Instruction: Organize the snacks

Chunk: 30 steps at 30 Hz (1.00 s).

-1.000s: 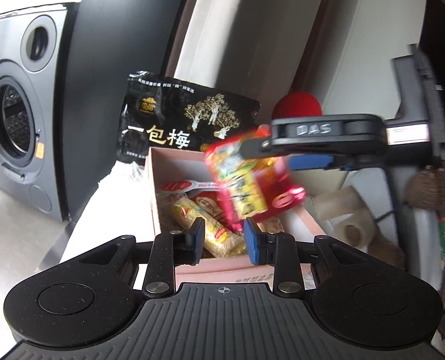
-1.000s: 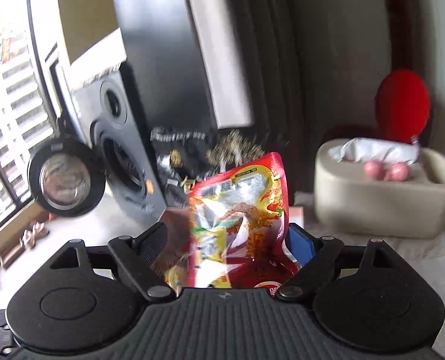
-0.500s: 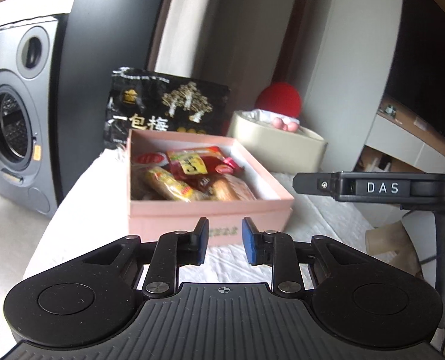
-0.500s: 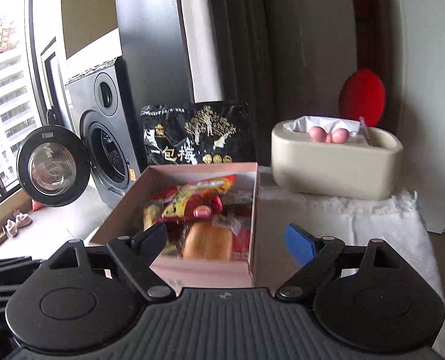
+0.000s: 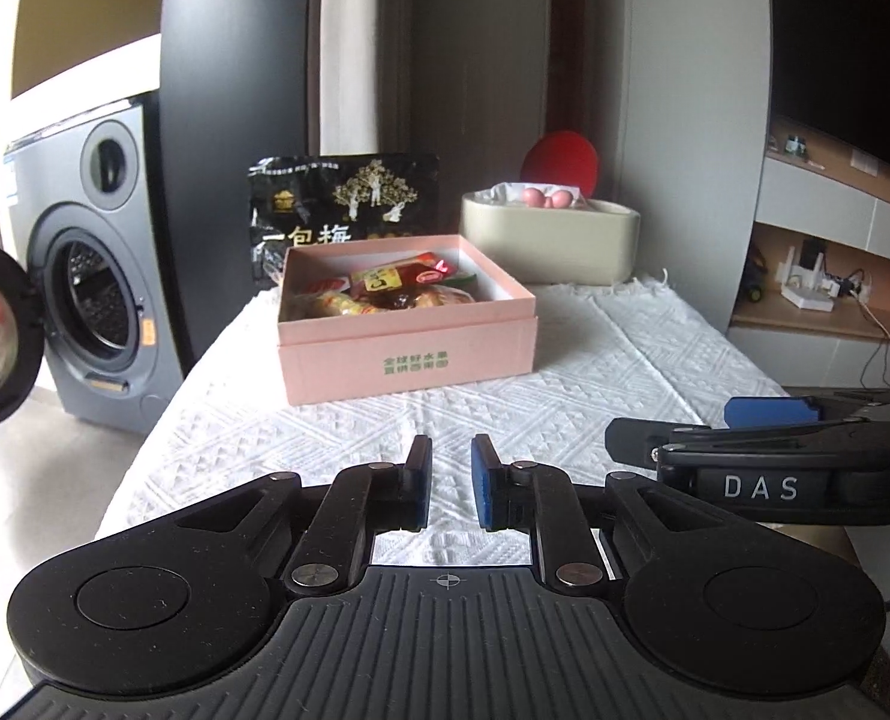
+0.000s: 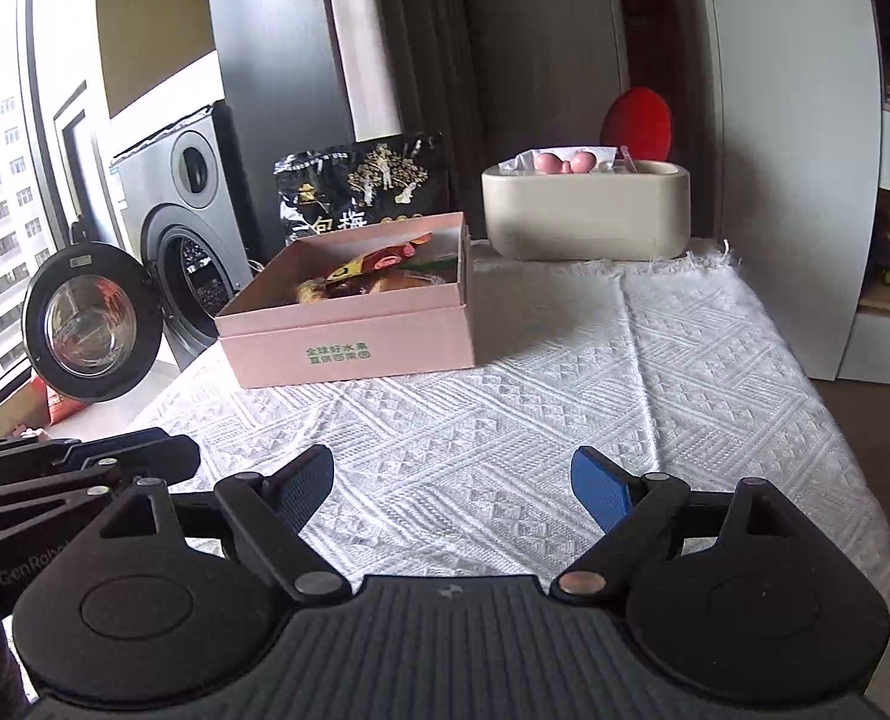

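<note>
My left gripper [image 5: 450, 483] has its jaws drawn in to their narrowest, a slim gap left, nothing between the pads; they were closing just now. My right gripper [image 6: 452, 489] stands spread wide, empty. Both hang low over the white woven cloth [image 6: 565, 408] covering the worktop, side by side; right gripper shows at the right edge of the left cam view. Pink box [image 5: 406, 348], lid off, sits straight ahead of the left gripper and ahead-left of the right one, well apart from both. Snack packets [image 5: 385, 291] lie inside it, red and yellow wrappers, approx. level with the rim. Black snack bag [image 5: 343, 210] stands upright just behind the box. Beige tissue holder [image 6: 586, 210] sits beyond the box, to its right, w/ a red round object [image 6: 637, 120] behind. Washing machine [image 5: 103, 264], door open, far left.
</note>
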Tool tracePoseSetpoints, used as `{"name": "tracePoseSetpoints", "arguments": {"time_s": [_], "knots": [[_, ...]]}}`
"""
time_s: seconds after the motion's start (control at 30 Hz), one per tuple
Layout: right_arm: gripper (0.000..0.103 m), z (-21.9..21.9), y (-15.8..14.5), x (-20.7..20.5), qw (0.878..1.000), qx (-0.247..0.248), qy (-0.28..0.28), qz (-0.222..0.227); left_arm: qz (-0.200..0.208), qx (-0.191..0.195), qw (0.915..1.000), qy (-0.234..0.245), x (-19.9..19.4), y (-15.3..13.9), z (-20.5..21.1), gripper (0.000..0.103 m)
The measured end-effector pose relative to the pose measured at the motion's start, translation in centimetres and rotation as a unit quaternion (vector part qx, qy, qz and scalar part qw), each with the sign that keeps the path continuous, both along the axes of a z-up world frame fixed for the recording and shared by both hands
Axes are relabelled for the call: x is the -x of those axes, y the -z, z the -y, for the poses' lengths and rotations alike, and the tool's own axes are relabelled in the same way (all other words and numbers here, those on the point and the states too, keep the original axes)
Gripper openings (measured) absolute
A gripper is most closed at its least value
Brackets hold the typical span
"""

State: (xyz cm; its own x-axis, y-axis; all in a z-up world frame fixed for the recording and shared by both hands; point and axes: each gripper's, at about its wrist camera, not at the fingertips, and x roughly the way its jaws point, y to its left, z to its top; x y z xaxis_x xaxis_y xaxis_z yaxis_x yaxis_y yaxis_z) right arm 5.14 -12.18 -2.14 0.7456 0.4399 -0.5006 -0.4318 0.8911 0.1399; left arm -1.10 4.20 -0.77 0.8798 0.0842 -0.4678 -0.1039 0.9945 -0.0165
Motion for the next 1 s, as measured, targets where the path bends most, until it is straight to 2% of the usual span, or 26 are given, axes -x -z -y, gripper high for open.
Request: {"name": "tracePoseSetpoints", "arguments": {"time_s": [0.13,1.0], "knots": [[0.087,-0.2,-0.7,0.8,1.000,0.007,0.003,0.024,0.007,0.007,1.0000,0.001,0.5,-0.5,0.2,0.018],[0.087,0.1,-0.6,0.9,1.000,0.005,0.001,0.011,-0.005,0.017,0.9998,0.002,0.4,-0.7,0.2,0.018]]}}
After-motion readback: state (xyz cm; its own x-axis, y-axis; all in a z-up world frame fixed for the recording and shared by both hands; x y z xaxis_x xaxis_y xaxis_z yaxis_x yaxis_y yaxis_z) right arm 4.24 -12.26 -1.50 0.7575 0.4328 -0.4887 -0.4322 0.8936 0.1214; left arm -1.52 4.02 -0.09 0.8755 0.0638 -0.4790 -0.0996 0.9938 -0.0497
